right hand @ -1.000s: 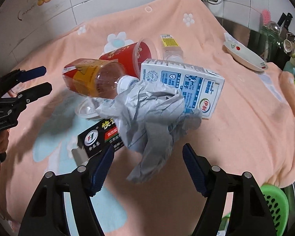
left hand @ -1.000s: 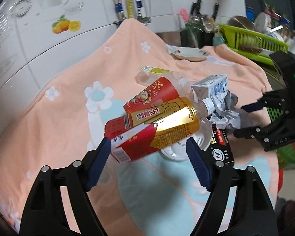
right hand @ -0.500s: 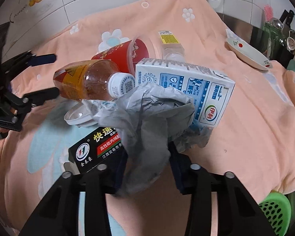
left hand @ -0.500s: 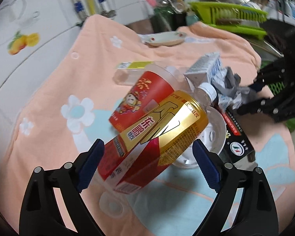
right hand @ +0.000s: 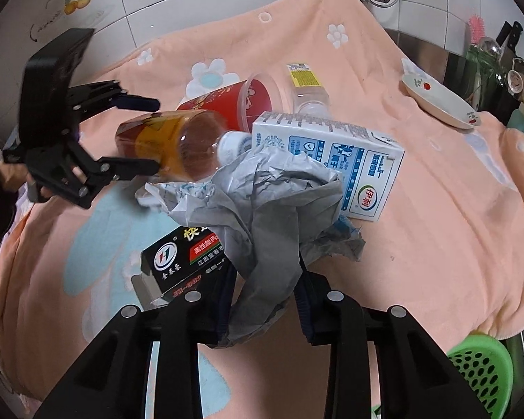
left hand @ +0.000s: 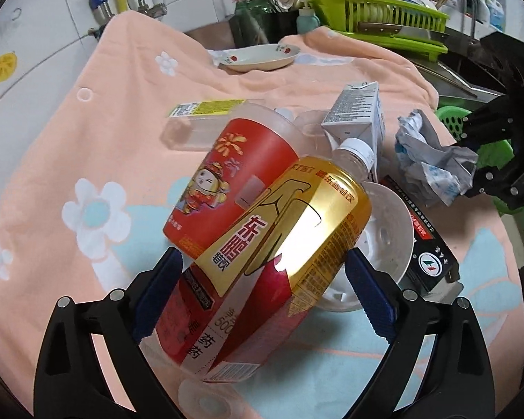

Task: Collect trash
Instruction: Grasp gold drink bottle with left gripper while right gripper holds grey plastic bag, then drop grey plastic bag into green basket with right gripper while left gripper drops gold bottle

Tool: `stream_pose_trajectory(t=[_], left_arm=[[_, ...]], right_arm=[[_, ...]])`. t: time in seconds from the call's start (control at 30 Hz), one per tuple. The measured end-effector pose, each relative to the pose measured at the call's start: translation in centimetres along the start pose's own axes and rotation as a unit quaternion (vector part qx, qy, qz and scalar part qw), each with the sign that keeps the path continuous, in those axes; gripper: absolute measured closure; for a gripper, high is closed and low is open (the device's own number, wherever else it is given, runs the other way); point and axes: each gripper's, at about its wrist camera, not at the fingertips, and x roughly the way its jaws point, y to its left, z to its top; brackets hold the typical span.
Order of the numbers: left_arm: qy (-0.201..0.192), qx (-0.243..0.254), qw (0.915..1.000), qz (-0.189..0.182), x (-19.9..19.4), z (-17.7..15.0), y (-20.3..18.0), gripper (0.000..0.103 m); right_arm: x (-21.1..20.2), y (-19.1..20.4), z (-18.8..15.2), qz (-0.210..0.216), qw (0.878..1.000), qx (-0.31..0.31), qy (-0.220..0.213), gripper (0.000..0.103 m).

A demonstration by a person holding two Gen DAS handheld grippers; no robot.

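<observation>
1. Gold-labelled bottle (left hand: 272, 244) lies on the tabletop between the left claw's (left hand: 262, 300) wide, just-opening blue pads, ungripped; being round, it could roll off.
2. Crumpled grey paper (right hand: 265, 206) is pinched by the just-closing right claw (right hand: 263, 300); it may tear.
3. The green basket (right hand: 485, 366) shows nothing inside.

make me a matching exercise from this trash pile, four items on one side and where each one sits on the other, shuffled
Items
1. gold-and-red plastic bottle
2. crumpled grey wrapper
3. white-and-blue milk carton
4. white dish with red print

Places
A. lying flat behind the grey wrapper
B. apart from the pile, at the far edge of the peach towel
C. between the open jaws of the left gripper
D. pinched in the jaws of the right gripper

Pairs: 1-C, 2-D, 3-A, 4-B
</observation>
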Motion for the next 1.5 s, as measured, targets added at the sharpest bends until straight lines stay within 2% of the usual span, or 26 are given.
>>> stream_pose_trajectory(t=[0.27, 0.33, 0.43, 0.53, 0.57, 0.77, 0.93, 1.17, 1.33, 1.5], left_arm=[[0.021, 0.044, 0.9984, -0.029, 0.9, 0.8, -0.5, 0.008], [0.035, 0.059, 0.9974, -0.023, 1.6, 0.8, -0.8, 0.008], [0.038, 0.063, 0.9971, -0.020, 2.2, 1.2, -0.7, 0.007], [0.043, 0.046, 0.9968, -0.048, 2.5, 1.6, -0.2, 0.007], [0.045, 0.043, 0.9970, -0.047, 2.7, 1.6, -0.2, 0.007], [0.043, 0.044, 0.9979, -0.020, 2.7, 1.3, -1.0, 0.009], [0.053, 0.060, 0.9964, 0.028, 3.0, 1.2, -2.2, 0.009], [0.042, 0.036, 0.9957, 0.074, 2.2, 0.6, -2.9, 0.014], [0.017, -0.028, 0.9968, 0.073, 0.3, 0.3, -2.9, 0.025], [0.000, -0.066, 0.9944, 0.082, -1.5, -0.7, -3.9, 0.027]], right_arm=[[0.1, -0.2, -0.6, 0.000, 1.000, 0.005, 0.005, 0.072], [0.2, -0.4, -0.7, 0.003, 1.000, 0.009, 0.006, 0.072], [0.2, -0.6, -0.8, 0.004, 1.000, 0.011, 0.007, 0.072], [0.2, -0.5, -1.0, 0.006, 1.000, 0.009, 0.008, 0.072], [0.2, -0.5, -1.0, 0.005, 1.000, 0.007, 0.008, 0.072], [0.2, -0.7, -1.3, 0.008, 1.000, 0.011, 0.005, 0.072], [0.2, -0.8, -1.4, 0.010, 1.000, 0.016, 0.004, 0.072], [-0.1, -0.9, -1.9, 0.005, 1.000, 0.019, 0.003, 0.072], [-0.9, -1.1, -2.5, 0.005, 1.000, 0.025, -0.006, 0.073], [-2.2, -1.2, -3.0, 0.008, 0.999, 0.031, -0.018, 0.074]])
